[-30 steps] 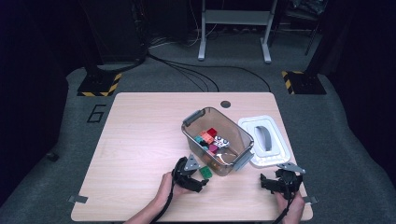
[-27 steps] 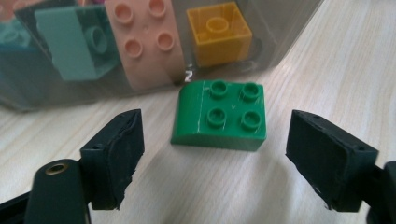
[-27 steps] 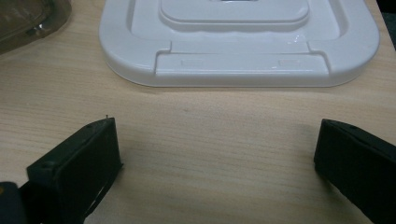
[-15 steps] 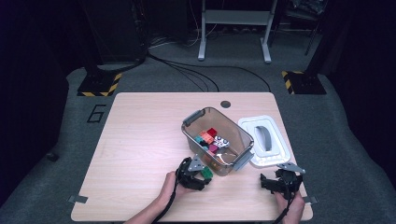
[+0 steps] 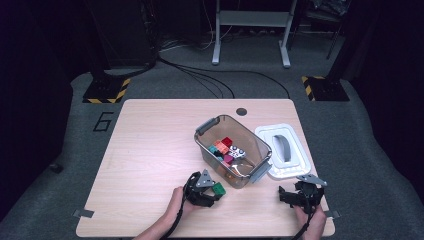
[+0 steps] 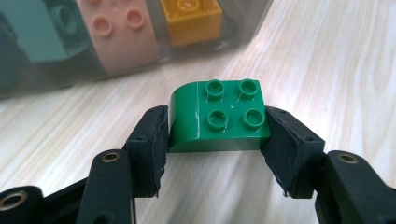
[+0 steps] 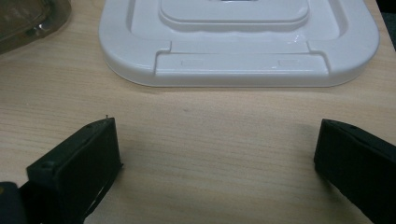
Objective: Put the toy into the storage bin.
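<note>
The green brick point(image 6: 217, 116) sits on the bench point(image 5: 150, 150) just in front of the clear bin point(image 5: 235, 150), near the bin's near-left corner. In the left gripper view it lies studs up, four studs in a square on the flat part, with one side rounded off in a curve. That curved side faces the left pad. The brick's slightly longer axis runs across from one pad to the other, roughly along the bin's near wall.

The left gripper point(image 6: 217, 135) has just been closing its jaws, and the brick is between them. Both pads now lie against the brick's two ends, so the jaws stand about half shut, clamped on it. The brick's underside seems to rest on the wood.

The high view gives the layout: the left gripper point(image 5: 212, 192) with a speck of green at its tip, the bin holding coloured bricks, the white lid point(image 5: 282, 150) lying flat to the bin's right, and the right gripper point(image 5: 287, 195) near the bench's front edge. It is too small to show studs or pad contact.

The right gripper view shows the right gripper point(image 7: 217, 140) with jaws wide apart over bare wood and nothing between them, facing the lid's near rim.
</note>
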The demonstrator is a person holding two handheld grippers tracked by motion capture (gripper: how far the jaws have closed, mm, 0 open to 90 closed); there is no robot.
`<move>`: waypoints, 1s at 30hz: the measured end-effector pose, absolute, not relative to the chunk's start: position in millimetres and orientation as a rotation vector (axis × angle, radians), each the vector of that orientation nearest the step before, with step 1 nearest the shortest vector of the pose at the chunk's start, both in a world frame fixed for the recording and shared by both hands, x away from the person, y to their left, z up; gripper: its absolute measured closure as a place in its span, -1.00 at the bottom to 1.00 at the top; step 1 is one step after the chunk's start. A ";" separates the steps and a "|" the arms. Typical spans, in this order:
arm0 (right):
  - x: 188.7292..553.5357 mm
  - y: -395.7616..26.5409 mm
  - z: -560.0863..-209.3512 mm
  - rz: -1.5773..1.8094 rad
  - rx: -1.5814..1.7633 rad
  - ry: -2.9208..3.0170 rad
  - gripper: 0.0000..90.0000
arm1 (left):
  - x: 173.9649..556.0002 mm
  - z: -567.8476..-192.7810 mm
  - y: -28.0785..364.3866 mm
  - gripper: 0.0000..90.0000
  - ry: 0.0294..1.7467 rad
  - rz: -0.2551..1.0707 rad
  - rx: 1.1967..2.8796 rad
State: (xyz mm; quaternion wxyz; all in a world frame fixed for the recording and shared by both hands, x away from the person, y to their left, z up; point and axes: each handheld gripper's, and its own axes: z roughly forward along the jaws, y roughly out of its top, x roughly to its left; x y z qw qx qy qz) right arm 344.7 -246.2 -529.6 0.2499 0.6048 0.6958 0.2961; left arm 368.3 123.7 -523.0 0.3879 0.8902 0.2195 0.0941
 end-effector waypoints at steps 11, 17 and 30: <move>344.7 -246.1 -529.6 0.805 1.647 1.893 -1.00 | 364.5 -518.5 134.3 -0.22 0.568 0.231 2.256; 344.8 -246.1 -529.9 0.809 1.645 1.889 -1.00 | 365.2 -509.9 120.2 -0.24 0.545 0.235 2.236; 344.9 -246.1 -529.9 0.808 1.645 1.890 -1.00 | 360.9 -511.4 101.6 -0.20 0.423 0.128 2.265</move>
